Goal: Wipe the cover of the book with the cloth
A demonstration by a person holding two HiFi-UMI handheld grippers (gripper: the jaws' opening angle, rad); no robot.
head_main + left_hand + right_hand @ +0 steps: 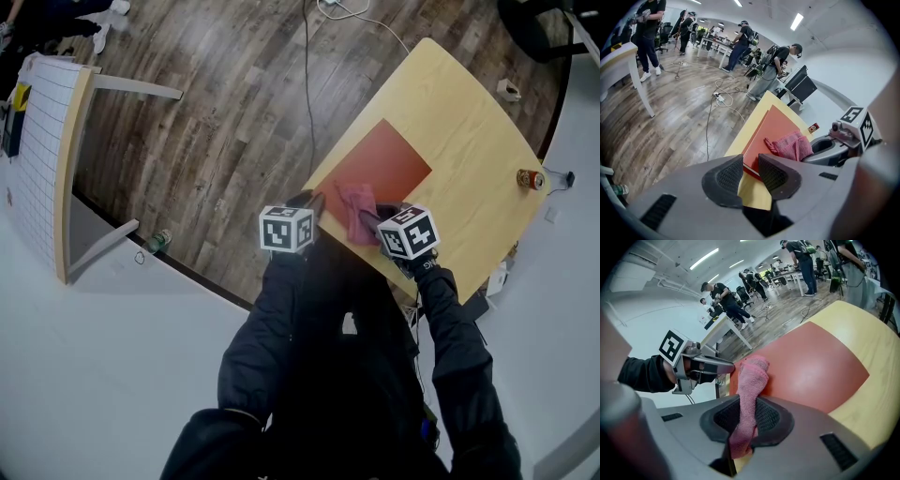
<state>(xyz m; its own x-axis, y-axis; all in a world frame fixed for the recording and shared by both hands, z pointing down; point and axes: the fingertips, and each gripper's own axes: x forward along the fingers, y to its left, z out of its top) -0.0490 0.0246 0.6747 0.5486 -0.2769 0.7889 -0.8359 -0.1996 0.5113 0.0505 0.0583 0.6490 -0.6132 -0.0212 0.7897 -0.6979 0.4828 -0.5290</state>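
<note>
A red book (394,155) lies flat on the yellow wooden table (469,141). A pink cloth (354,204) rests on the book's near corner. My right gripper (745,420) is shut on the cloth (751,380), which hangs from between its pads onto the cover (811,366). My left gripper (750,173) hovers at the book's near left corner (776,129), its jaws a narrow gap apart with nothing pinched between them. In the head view the left gripper (314,200) and the right gripper (370,220) sit side by side at the table's near edge.
A small can (531,178) and a white object (509,90) stand near the table's far right edge. A cable (307,84) runs over the wooden floor. A white table (47,141) stands at left, a green bottle (157,241) on the floor. Several people stand in the background.
</note>
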